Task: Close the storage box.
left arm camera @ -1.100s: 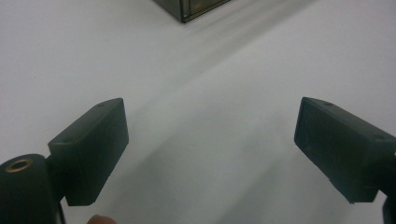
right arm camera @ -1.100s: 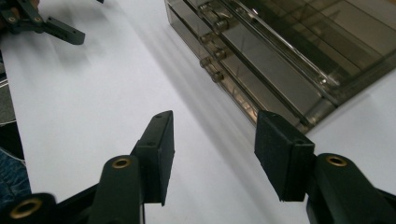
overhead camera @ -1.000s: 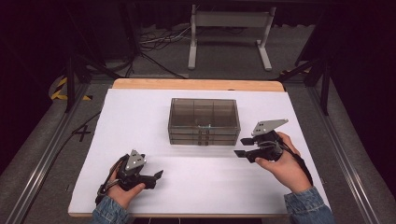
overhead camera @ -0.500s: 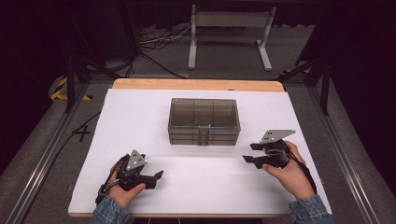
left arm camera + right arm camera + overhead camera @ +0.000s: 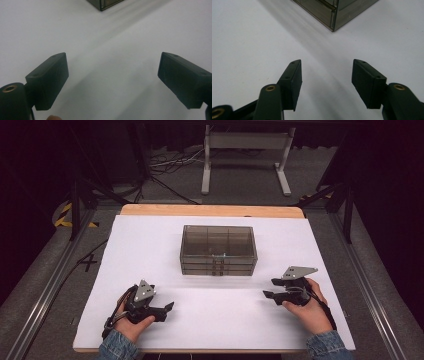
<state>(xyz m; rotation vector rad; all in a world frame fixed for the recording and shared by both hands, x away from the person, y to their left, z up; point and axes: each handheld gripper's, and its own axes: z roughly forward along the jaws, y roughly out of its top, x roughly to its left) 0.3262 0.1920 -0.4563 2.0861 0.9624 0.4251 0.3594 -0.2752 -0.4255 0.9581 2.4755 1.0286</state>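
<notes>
A smoky see-through drawer box (image 5: 218, 250) stands in the middle of the white table top (image 5: 150, 250); its front shows stacked drawers with small handles. My left gripper (image 5: 167, 309) rests low near the front left and points right. Its jaws are open with bare table between them (image 5: 112, 60), and a corner of the box (image 5: 105, 3) lies far ahead. My right gripper (image 5: 270, 288) hovers at the front right of the box and points left. Its jaws have just been opening and stand wide with nothing between them (image 5: 327, 63). The box's corner (image 5: 337, 12) lies just beyond them.
A wooden strip (image 5: 210, 210) borders the table's far edge. Behind it, a grey metal stand (image 5: 245, 160) and cables lie on the dark floor. Metal rails (image 5: 45, 290) run along both sides of the table. White table top stretches between the two hands.
My right hand has sunk and drawn back from the box toward the near right of the table, its jaws spreading a little. The left hand has stayed put.
</notes>
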